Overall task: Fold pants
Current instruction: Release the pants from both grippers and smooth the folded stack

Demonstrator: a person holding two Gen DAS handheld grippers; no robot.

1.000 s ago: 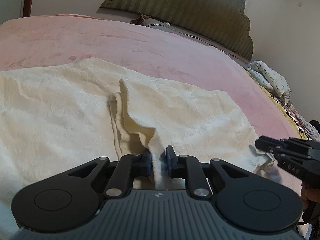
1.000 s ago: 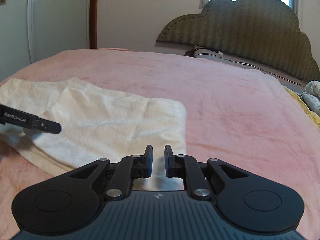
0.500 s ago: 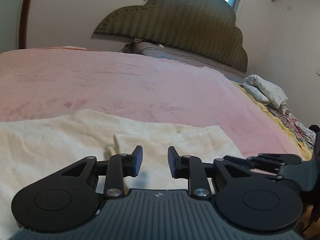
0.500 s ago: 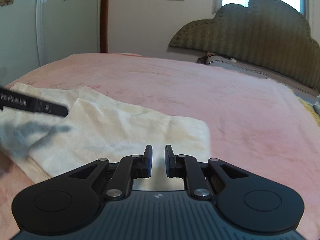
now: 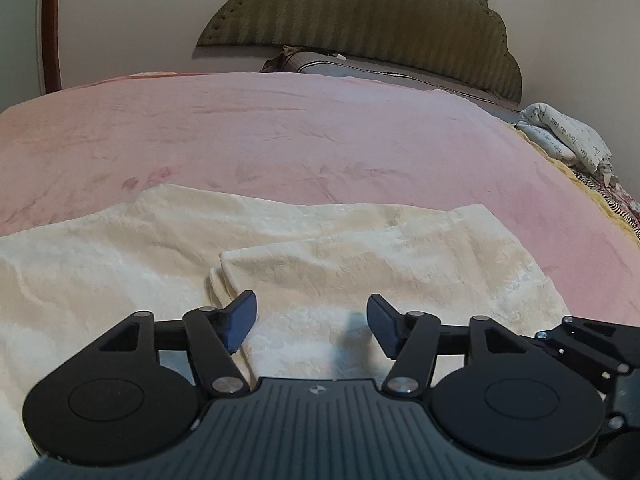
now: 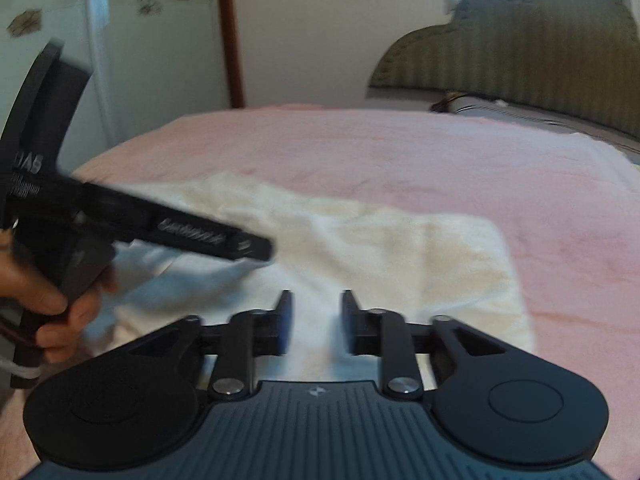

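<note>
The cream pants (image 5: 320,248) are lying on the pink bed (image 5: 280,132), one layer folded over another. The left tongs (image 5: 311,322) and right tongs (image 6: 316,322) are both standing apart, empty, their jaws having just been opening, probably letting the folded layer settle flat.

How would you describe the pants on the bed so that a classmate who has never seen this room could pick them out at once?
Start from the wide bed with the pink blanket and the scalloped olive headboard. On the near part of the blanket lie the pants, flat, with one layer folded over another. They are the only cream, crinkle-textured cloth there; the printed white bundle lies off at the bed's far edge.
</note>
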